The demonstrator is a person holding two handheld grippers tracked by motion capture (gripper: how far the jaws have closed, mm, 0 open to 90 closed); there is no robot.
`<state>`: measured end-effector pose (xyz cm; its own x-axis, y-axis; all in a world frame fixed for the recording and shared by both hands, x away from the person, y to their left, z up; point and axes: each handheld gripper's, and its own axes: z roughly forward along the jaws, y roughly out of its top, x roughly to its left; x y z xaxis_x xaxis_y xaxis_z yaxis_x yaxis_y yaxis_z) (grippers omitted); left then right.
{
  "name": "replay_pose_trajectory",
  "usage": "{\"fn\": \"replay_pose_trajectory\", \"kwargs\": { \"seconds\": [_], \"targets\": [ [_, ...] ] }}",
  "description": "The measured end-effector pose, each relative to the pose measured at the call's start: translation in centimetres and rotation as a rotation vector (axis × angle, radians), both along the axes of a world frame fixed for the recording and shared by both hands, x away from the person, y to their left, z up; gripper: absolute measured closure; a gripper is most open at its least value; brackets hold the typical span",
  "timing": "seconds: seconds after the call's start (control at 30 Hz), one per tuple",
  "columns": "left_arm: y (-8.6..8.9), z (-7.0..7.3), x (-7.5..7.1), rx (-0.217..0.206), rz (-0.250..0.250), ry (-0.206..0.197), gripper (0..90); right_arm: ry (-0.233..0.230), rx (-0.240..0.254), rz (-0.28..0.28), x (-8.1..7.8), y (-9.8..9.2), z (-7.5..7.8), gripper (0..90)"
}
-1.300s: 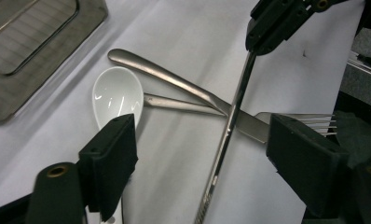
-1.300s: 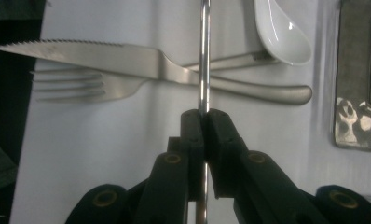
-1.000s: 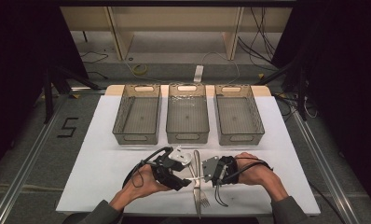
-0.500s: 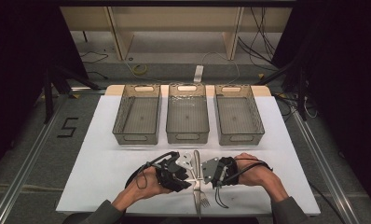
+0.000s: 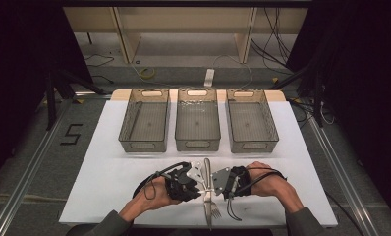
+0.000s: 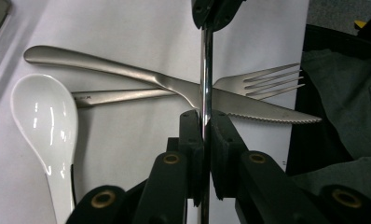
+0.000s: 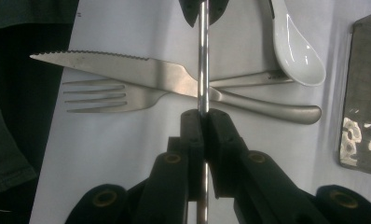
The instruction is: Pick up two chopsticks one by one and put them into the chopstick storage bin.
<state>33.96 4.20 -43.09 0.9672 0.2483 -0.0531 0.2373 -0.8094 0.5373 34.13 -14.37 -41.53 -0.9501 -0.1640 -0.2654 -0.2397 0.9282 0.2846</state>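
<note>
A thin shiny metal rod (image 6: 205, 70) spans between my two grippers, just above the table. In the left gripper view, my left gripper (image 6: 205, 116) has just been closing and is now shut on one end of the rod. In the right gripper view, my right gripper (image 7: 203, 114) is shut on the other end of the rod (image 7: 202, 56). Under the rod lie a serrated knife (image 6: 249, 106), a fork (image 6: 267, 79) and a white ceramic spoon (image 6: 44, 116). From above, the left gripper (image 5: 199, 183) and right gripper (image 5: 214, 184) face each other over the knife (image 5: 207, 169).
Three grey mesh bins (image 5: 144, 123) (image 5: 197, 120) (image 5: 251, 120) stand in a row at the back of the white table (image 5: 100, 172). The fork's tines (image 5: 214, 212) point toward the table's front edge. A person's sleeves come in from the bottom.
The left gripper's jaws have closed onto the rod and the left hand has edged slightly right toward the cutlery. The right hand has not moved.
</note>
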Motion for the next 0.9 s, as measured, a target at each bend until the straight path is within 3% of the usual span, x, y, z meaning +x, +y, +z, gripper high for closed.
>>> {"fn": "replay_pose_trajectory", "kwargs": {
  "seconds": [0.2,0.3,0.33,0.37,0.47,0.6,0.67,0.7,0.73,0.8,0.9],
  "targets": [
    [0.5,0.4,0.1,-0.019,-0.004,0.018,85.7,0.011,0.057,-0.025,0.1,-0.3,0.3,80.1],
    [1.2,0.6,0.3,-0.038,0.01,0.014,85.8,0.023,0.119,-0.064,0.2,-1.0,0.8,72.7],
    [1.9,0.8,0.7,-0.043,0.041,0.011,85.8,0.026,0.15,-0.088,0.2,-1.3,1.0,68.4],
    [1.9,0.8,0.7,-0.043,0.041,0.011,85.8,0.027,0.19,-0.096,0.5,-1.6,1.1,65.7],
    [3.2,0.9,1.4,-0.076,0.123,-0.001,85.8,0.032,0.265,-0.176,0.5,-2.4,1.3,58.9],
    [4.1,1.2,1.9,-0.098,0.161,-0.01,85.8,0.015,0.374,-0.287,0.8,-3.9,1.0,50.7],
    [4.8,1.3,2.4,-0.113,0.209,-0.018,85.8,0.001,0.442,-0.349,0.7,-4.6,0.8,48.2],
    [4.8,1.3,2.4,-0.113,0.209,-0.018,85.8,0.001,0.442,-0.349,0.7,-4.6,0.8,48.2],
    [5.1,1.3,2.5,-0.122,0.223,-0.021,85.8,-0.007,0.497,-0.403,0.6,-5.3,0.7,44.8],
    [5.7,1.5,2.8,-0.143,0.244,-0.022,85.8,-0.014,0.517,-0.428,0.6,-5.6,0.7,44.0],
    [6.6,1.7,3.2,-0.165,0.286,-0.033,85.8,-0.012,0.592,-0.526,0.3,-6.6,0.4,40.2]
  ]
}}
